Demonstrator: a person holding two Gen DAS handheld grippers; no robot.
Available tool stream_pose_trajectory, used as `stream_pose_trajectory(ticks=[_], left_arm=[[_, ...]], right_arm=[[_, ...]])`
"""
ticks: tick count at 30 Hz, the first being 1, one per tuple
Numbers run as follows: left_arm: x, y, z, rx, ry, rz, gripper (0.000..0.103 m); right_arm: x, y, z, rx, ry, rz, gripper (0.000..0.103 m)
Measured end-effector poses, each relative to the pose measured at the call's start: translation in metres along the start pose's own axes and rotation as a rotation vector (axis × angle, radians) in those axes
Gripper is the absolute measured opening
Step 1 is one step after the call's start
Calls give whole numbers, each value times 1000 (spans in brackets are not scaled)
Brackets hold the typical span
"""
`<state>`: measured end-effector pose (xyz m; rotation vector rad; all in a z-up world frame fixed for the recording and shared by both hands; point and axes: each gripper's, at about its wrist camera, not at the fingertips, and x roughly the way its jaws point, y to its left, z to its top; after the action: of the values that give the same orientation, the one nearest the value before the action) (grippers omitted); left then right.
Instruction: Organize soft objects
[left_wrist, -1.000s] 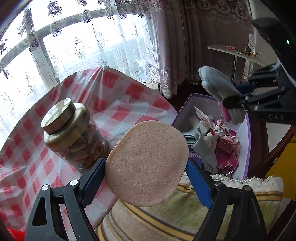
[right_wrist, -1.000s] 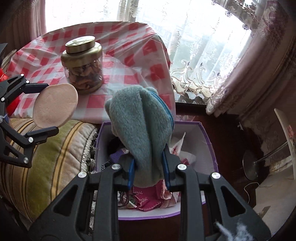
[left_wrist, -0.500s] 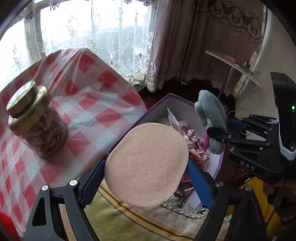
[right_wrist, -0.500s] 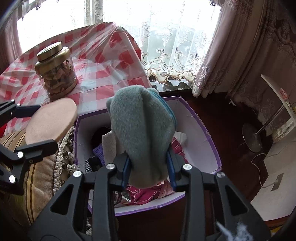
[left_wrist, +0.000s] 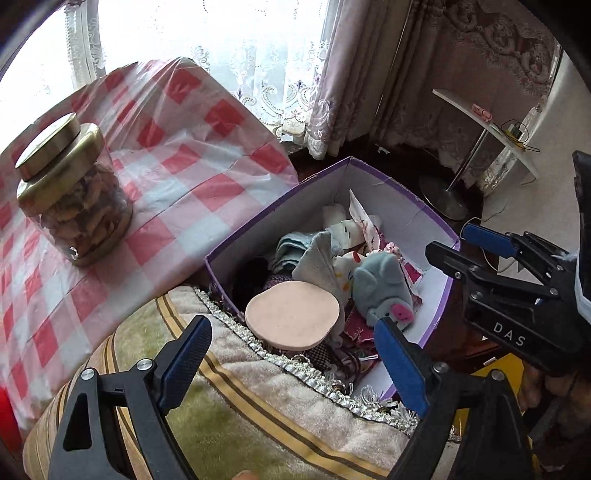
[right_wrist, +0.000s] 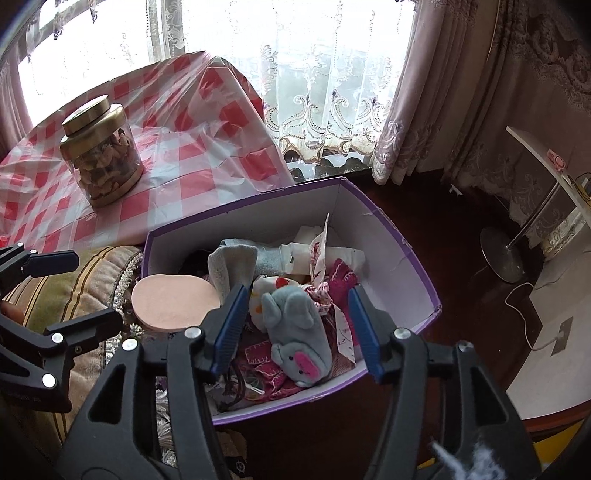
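Observation:
A purple box (left_wrist: 399, 192) (right_wrist: 413, 258) holds several cloth pieces. A round peach pad (left_wrist: 291, 319) (right_wrist: 173, 304) lies at its near-left side. A grey plush toy with a pink snout (left_wrist: 384, 291) (right_wrist: 299, 336) lies on the cloths in the middle. My left gripper (left_wrist: 295, 360) is open and empty, above the box's near edge; it also shows in the right wrist view (right_wrist: 74, 284). My right gripper (right_wrist: 299, 332) is open and empty just above the plush toy; it also shows in the left wrist view (left_wrist: 469, 245).
A glass jar with a gold lid (left_wrist: 70, 195) (right_wrist: 101, 151) stands on the red-checked tablecloth (left_wrist: 192, 162) left of the box. A striped green-beige cushion (left_wrist: 240, 413) lies beside the box. Curtains and a small white side table (left_wrist: 487, 125) stand behind.
Both grippers opened. The peach pad dropped from the left gripper and the grey plush toy from the right; both now lie in the box.

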<state>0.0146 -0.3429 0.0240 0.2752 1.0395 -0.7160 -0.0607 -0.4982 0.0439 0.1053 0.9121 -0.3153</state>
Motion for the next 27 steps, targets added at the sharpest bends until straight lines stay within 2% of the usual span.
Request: stream_pose_trajectory(ticks=[7,14,27], left_arm=[[7,-2,-17,-61,70,40,91],[6,5,-22,-102,52,8,91],[10,6,-23,-106,63,-33,98]], right_arm=[[-9,-6,-7,18,4,-6,61],[-11,-6,-8,14,7,-10,61],[-6,-2,-9,18,32,7,62]])
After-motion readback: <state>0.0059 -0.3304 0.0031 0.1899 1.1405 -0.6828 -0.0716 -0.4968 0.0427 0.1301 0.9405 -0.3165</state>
